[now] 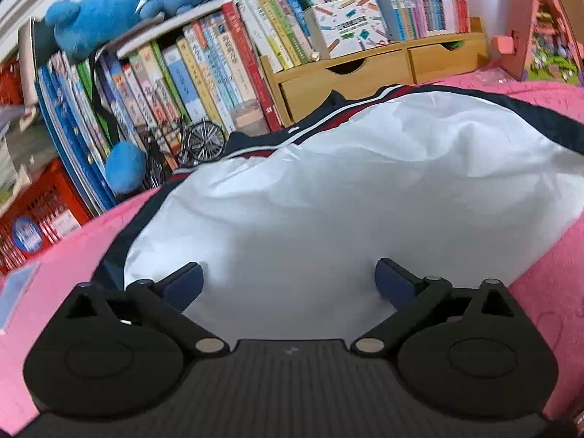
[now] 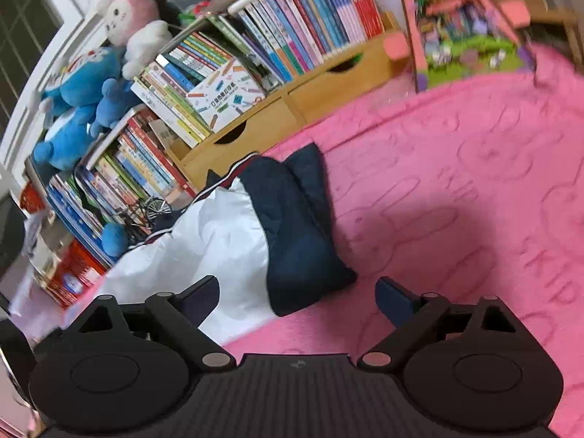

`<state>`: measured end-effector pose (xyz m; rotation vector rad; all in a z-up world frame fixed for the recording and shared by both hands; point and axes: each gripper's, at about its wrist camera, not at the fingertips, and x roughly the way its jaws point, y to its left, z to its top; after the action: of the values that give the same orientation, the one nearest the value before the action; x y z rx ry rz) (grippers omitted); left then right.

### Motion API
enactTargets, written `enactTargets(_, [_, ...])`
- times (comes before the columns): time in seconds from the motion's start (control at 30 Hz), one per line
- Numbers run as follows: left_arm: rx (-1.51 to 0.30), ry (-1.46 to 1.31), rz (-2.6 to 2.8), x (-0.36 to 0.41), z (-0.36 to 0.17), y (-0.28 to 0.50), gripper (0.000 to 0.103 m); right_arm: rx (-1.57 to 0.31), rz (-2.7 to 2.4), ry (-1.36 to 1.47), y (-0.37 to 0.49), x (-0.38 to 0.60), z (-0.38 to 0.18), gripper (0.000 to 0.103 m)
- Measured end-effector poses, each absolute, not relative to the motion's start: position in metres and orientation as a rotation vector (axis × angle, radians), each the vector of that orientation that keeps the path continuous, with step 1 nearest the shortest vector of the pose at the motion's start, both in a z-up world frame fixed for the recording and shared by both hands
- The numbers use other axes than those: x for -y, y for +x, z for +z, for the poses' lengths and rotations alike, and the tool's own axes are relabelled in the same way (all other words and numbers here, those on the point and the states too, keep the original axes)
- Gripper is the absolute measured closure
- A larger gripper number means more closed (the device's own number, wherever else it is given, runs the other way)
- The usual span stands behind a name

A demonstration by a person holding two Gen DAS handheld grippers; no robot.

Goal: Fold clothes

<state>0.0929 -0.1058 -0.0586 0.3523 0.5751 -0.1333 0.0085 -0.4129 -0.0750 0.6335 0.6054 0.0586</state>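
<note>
Both claws hang wide open, holding nothing: the left claw (image 1: pixel 288 284) over the white-and-navy jacket (image 1: pixel 328 197), the right claw (image 2: pixel 297 297) by its navy sleeve (image 2: pixel 299 226) at eleven o'clock. On the pink blanket (image 2: pixel 456 182), slippery fabric could slide and undo the fold.

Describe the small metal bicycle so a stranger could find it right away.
Start at the pink blanket and go to its far left edge, below the leaning books. The bicycle model stands there beside the jacket. It alone has dark, thin wire-spoked wheels; its neighbour is a soft blue plush.
</note>
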Motion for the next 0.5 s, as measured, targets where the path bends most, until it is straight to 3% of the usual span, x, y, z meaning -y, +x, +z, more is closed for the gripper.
enactTargets(0.3, [-0.614, 0.268, -0.161, 0.093, -0.058, 0.099, 0.000, -0.554, 0.140, 1.029, 0.024, 0.426, -0.089, 0.011])
enactTargets(0.5, [-0.615, 0.266, -0.163, 0.092, -0.058, 0.099, 0.000, -0.575, 0.001, 0.863, 0.037, 0.414, -0.085, 0.023])
